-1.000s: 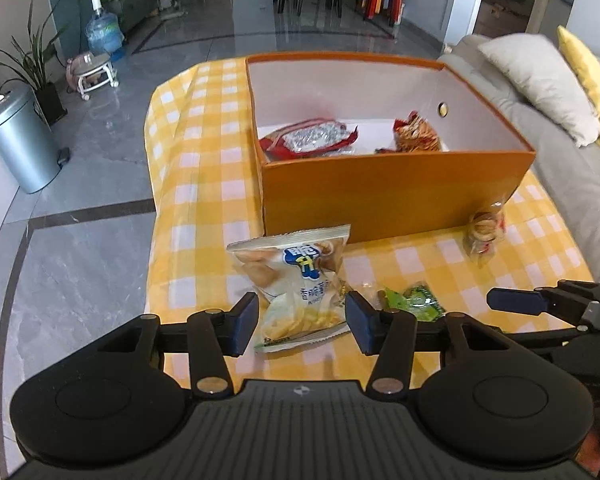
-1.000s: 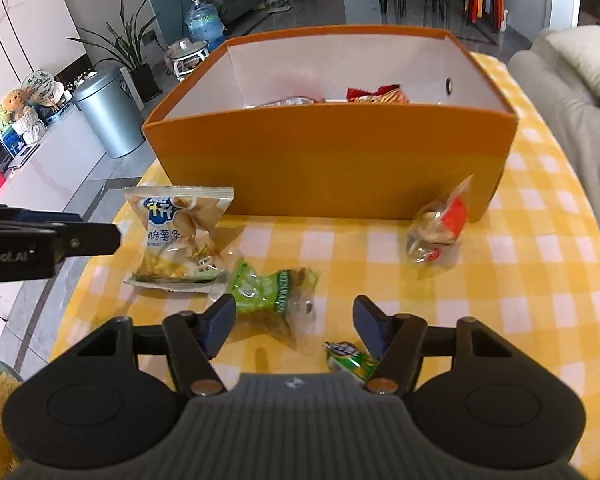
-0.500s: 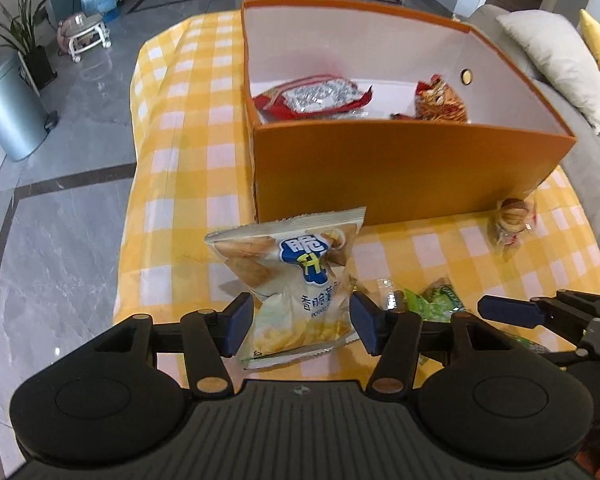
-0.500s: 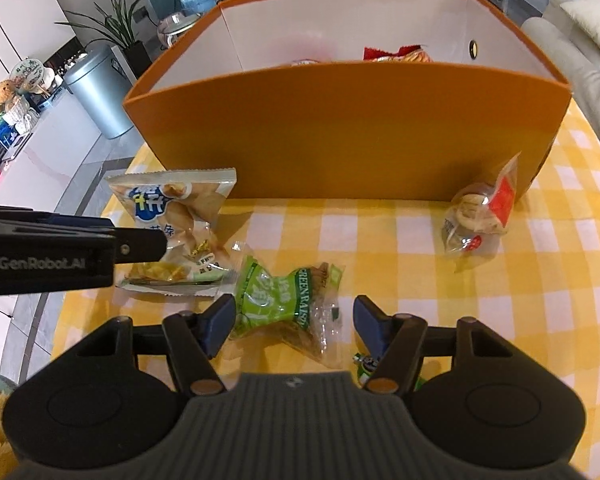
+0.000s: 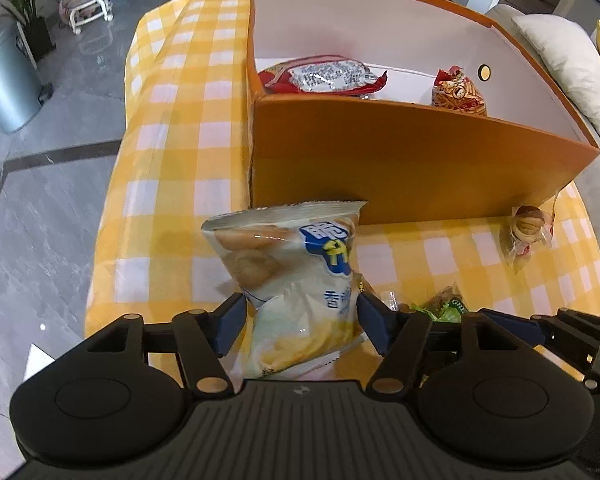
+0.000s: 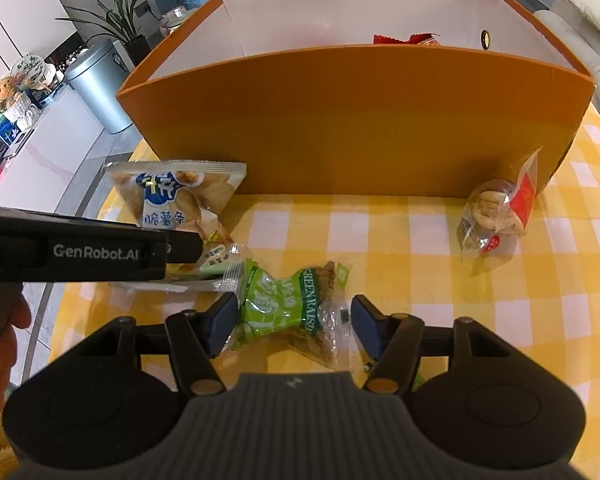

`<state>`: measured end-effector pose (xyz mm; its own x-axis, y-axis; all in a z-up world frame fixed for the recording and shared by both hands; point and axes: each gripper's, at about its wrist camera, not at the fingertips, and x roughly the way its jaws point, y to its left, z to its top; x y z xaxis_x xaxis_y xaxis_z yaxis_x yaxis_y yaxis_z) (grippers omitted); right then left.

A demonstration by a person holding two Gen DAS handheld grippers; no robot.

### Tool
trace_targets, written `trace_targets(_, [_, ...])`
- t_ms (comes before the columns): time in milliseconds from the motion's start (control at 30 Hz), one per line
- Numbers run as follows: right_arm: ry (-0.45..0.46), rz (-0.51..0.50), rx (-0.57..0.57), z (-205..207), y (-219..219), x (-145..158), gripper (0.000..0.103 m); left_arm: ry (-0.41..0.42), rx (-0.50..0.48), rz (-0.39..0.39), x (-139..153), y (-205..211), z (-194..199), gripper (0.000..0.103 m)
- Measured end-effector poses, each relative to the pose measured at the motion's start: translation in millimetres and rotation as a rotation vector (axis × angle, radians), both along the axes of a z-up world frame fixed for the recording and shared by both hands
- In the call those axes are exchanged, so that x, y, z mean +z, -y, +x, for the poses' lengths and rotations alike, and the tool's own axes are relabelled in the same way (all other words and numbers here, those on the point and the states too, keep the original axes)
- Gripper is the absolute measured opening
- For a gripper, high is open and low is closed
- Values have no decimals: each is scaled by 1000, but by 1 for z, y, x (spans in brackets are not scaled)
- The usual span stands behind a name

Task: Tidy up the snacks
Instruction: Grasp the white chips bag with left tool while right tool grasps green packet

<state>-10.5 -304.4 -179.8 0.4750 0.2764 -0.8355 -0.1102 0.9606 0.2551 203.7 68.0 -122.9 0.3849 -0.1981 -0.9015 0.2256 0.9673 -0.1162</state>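
Nearest, the left gripper (image 5: 298, 320) straddles the chip bag (image 5: 296, 280) lying on the checked tablecloth (image 5: 172, 160), its jaws opening wide enough to clear the bag's sides. Beside it, the right gripper (image 6: 290, 324) straddles the green raisin packet (image 6: 288, 308), jaws closing, not yet clamped. Farther right lies a clear cookie packet (image 6: 496, 216). Behind stands the orange box (image 5: 400, 160), the likely destination, already holding two red packets (image 5: 324, 76).

Left gripper (image 5: 298, 322) angled steeply down, jaws opening; right gripper (image 6: 294, 322) likewise, jaws closing.
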Motion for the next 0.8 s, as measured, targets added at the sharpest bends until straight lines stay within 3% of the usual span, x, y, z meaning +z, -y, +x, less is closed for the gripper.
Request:
trace_targets(133, [-4,12,-7,-2,6,2,60,-18,17,-12,-5,-1,2,74])
trace_targets(200, [-1,10,-1,-2,6,3,59,-24,19,-26,-6,-1,2,66])
trace_targets(433, [13,-2,19,-3,4,5,54,-29,25,-14,-4,-1,1,53])
trace_targets(800, [34,21,34,-4,11,14,32,3,19,9,16,-1,-8,46])
